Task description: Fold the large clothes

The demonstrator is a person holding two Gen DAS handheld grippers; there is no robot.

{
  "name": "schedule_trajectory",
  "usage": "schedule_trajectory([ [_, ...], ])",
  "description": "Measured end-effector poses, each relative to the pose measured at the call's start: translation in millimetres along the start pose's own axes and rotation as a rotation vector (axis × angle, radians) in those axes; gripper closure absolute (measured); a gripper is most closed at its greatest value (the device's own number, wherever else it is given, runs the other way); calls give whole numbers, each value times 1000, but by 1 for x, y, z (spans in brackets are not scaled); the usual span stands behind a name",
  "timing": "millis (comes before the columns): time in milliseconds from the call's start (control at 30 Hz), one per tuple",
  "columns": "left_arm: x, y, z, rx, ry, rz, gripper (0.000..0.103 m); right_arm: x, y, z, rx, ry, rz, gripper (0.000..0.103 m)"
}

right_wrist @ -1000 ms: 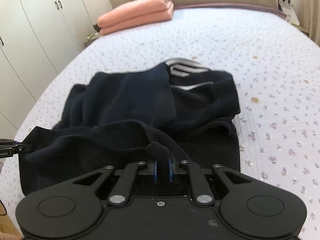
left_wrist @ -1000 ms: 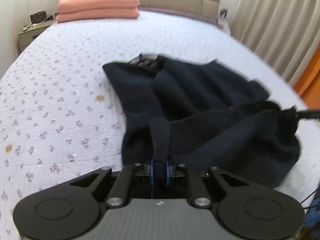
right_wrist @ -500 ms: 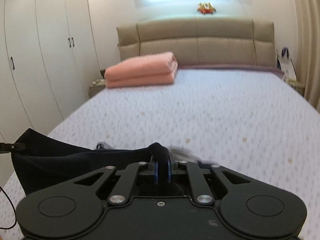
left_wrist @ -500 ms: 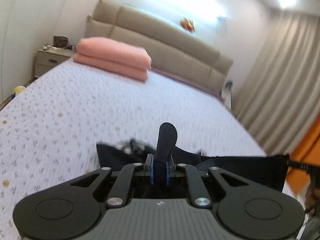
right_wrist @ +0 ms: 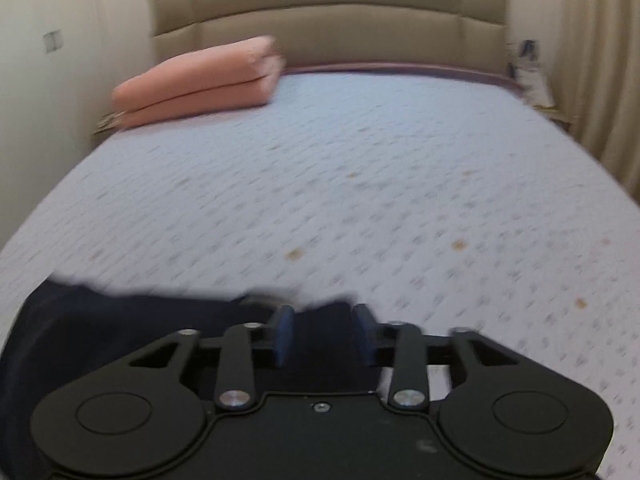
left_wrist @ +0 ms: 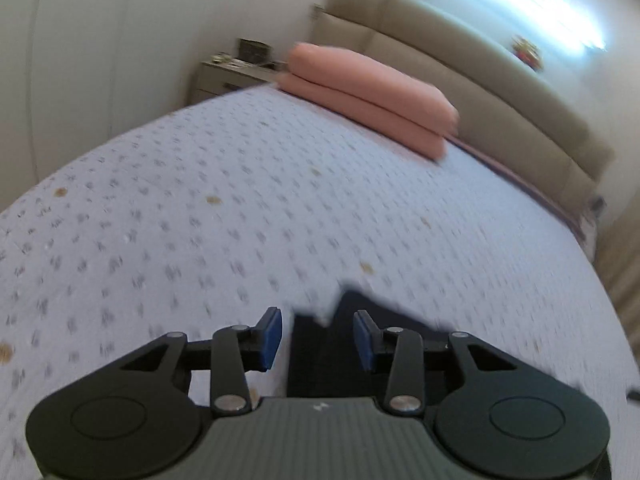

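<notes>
Left tool point(left_wrist: 318, 338) had just been opening, its pads spread and clear of the dark garment point(left_wrist: 316, 356) lying between them on the near bed point(left_wrist: 240, 208). Right tool point(right_wrist: 325, 332) had likewise just been opening, pads apart over the same garment point(right_wrist: 120, 332), which spread leftward. Both seemingly released a finished fold; next they would need fresh edges to pinch.
</notes>
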State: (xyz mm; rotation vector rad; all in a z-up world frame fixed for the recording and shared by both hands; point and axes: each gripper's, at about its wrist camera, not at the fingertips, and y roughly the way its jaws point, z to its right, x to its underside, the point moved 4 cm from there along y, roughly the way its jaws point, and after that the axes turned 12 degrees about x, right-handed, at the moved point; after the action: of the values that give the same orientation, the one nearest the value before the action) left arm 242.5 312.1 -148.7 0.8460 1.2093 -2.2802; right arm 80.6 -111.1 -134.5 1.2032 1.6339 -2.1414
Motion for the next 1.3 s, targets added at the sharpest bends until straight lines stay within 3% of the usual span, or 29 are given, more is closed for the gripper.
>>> schedule_trajectory([
  [100,31,1,32,69,79,-102,62,30,-7,-41,-89,-12,-110,57],
  [167,59,13,48,27,161,-169,62,44,-5,-76,-75,-112,-66,70],
  [233,81,30,42,-31,166,-234,66,54,11,-101,-21,-216,-36,71],
  [300,91,34,26,-11,80,-206,58,68,48,-103,6,-221,-125,72],
  [333,94,32,18,7,41,-192,58,71,66,-96,-14,-164,-176,72],
  [400,93,27,7,49,-35,-173,58,60,73,-86,-48,-99,-219,71],
  [467,88,15,3,30,-73,-176,58,48,66,-84,-35,-103,-242,65],
  [500,86,7,3,10,-73,-170,57,42,56,-84,-36,-103,-223,65],
  [600,79,-26,4,-7,-71,-119,54,33,10,-102,-146,-112,-112,65],
  [733,89,-70,5,-44,-112,-93,46,47,-23,-152,-238,-217,-55,66],
  [867,121,-99,-1,-60,-212,-117,44,96,2,-182,-158,-291,-104,72],
  [933,138,-108,-7,-51,-266,-133,44,110,8,-183,-128,-273,-66,71],
  [1133,173,-109,-33,24,-413,-132,43,99,3,-176,-116,-195,-108,70],
  [1300,174,-109,-53,117,-563,-30,22,100,-29,-162,-70,-180,-69,70],
])
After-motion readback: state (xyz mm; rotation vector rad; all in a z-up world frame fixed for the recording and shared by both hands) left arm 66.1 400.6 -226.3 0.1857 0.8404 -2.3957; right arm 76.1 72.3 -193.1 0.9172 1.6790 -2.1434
